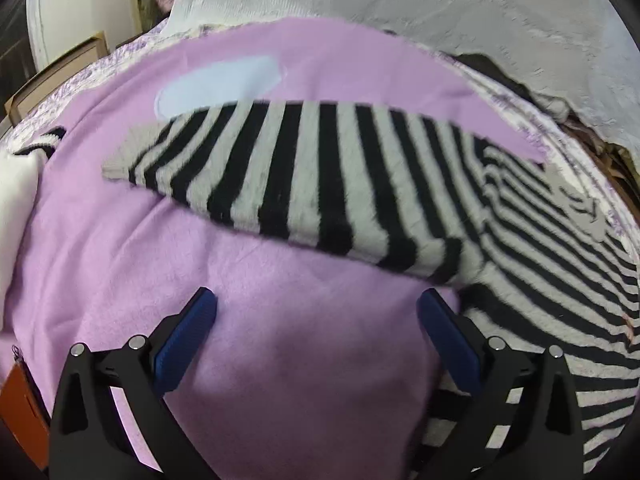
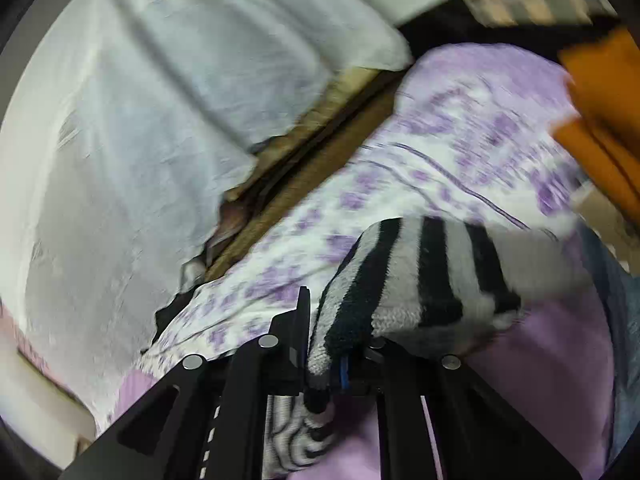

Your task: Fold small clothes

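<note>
1. The striped sweater, black and grey, lies on a lilac blanket spread over a bed.
2. In the left wrist view, one sleeve stretches flat to the left across the blanket, its plain grey cuff at the far left end; the body of the sweater bunches at the right edge of the view.
3. The left tongs stand wide open above bare blanket, nothing between them. Their right blue pad sits just beside the sweater's lower edge; whether it touches is unclear.
4. The right tongs are closed tight on a fold of the sweater, which rises out of the jaws and drapes to the right, its grey cuff end blurred.
5. More striped knit hangs below the right tongs, over the blanket.
6. Under the blanket shows a white sheet with a purple flower print.
7. A pale blue patch lies on the blanket behind the sleeve.
8. A white crinkled cloth covers the area beyond the bed's edge.
9. Something orange shows at the right of the right wrist view, too blurred to name.
</note>
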The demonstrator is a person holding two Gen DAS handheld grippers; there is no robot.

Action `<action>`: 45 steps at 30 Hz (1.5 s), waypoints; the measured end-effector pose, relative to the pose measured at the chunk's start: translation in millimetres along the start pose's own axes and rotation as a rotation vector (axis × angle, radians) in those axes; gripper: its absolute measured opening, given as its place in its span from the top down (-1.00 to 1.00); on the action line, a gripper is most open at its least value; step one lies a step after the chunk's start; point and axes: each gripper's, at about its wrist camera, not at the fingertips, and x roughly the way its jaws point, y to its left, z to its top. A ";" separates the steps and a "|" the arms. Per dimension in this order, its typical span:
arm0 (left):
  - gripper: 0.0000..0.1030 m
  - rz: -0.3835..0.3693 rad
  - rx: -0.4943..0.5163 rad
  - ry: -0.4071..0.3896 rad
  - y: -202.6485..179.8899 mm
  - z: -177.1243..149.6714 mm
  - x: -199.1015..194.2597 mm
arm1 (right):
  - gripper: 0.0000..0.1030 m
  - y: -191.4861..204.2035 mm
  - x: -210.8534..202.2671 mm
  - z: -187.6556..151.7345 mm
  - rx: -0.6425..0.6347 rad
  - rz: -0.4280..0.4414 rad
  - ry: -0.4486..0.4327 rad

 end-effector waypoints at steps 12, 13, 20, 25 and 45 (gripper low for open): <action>-0.92 0.106 0.081 -0.038 -20.5 -13.6 -3.5 | 0.78 106.9 -0.2 -16.9 -0.223 0.074 0.028; -0.92 0.109 0.082 -0.039 -21.2 -13.7 -3.7 | 0.78 116.2 1.1 -21.5 -0.243 0.080 0.037; -0.92 0.119 0.081 -0.039 -23.6 -14.5 -3.0 | 0.78 167.8 15.0 -67.1 -0.404 0.098 0.092; -0.92 0.128 0.084 -0.037 -24.8 -14.3 -2.0 | 0.78 194.7 28.1 -102.6 -0.484 0.115 0.153; -0.92 0.141 0.086 -0.038 -26.3 -16.0 1.1 | -0.53 143.8 24.6 -122.1 -0.340 0.215 0.474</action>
